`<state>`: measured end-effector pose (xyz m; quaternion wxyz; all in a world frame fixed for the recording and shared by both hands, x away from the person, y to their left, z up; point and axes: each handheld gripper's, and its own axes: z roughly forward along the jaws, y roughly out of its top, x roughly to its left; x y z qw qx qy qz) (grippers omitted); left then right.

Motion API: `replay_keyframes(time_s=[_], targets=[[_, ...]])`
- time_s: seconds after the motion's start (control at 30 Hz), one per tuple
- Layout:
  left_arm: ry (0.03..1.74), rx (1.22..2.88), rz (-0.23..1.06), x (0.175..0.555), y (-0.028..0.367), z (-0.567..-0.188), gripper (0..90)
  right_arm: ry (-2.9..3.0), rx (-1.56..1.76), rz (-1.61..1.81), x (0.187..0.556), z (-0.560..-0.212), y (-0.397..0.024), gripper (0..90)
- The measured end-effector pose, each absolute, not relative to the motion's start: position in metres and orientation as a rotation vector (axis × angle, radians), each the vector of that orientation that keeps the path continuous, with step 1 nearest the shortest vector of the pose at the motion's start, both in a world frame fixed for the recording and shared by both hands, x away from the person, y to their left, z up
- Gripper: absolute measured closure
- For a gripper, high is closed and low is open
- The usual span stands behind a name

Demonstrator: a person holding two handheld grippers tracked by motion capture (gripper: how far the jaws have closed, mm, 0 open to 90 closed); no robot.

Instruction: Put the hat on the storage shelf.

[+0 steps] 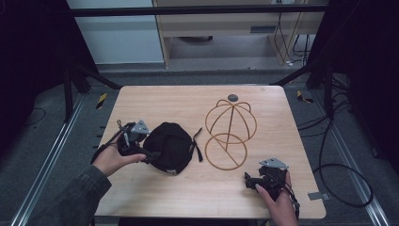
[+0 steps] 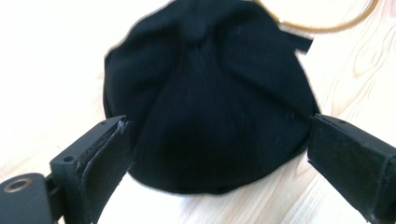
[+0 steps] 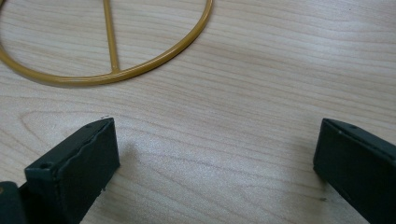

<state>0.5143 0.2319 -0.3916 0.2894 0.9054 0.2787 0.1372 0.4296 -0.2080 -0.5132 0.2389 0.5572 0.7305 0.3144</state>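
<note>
a light wooden table (image 1: 188, 188) is carrying a black cap (image 1: 169, 146) lying left of centre, a gold wire stand (image 1: 229, 133) sitting just right of it, and a small dark disc (image 1: 233, 97) resting near the far edge.

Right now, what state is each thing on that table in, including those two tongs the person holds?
Black cap: lying on the table, crown up, not yet gripped.
Wire hat stand: upright, bare, nothing on it.
Left tongs: open, jaws on either side of the cap.
Right tongs: open, holding nothing, above bare wood near the stand's ring.
</note>
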Motion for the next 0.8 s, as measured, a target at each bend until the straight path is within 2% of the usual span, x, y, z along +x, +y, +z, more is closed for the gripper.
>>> replay_keyframes(time_s=[0.17,0.5,0.8], targets=[[0.68,2.47,0.372,0.526,0.218,-0.376,6.9,2.0,1.526,0.861,0.43,-0.513,-0.208,0.4],[0.685,2.511,0.36,0.545,0.197,-0.376,12.5,2.0,1.526,0.861,0.43,-0.513,-0.208,0.4],[0.728,2.533,0.341,0.562,0.187,-0.388,28.9,2.0,1.527,0.861,0.43,-0.513,-0.208,0.3]])
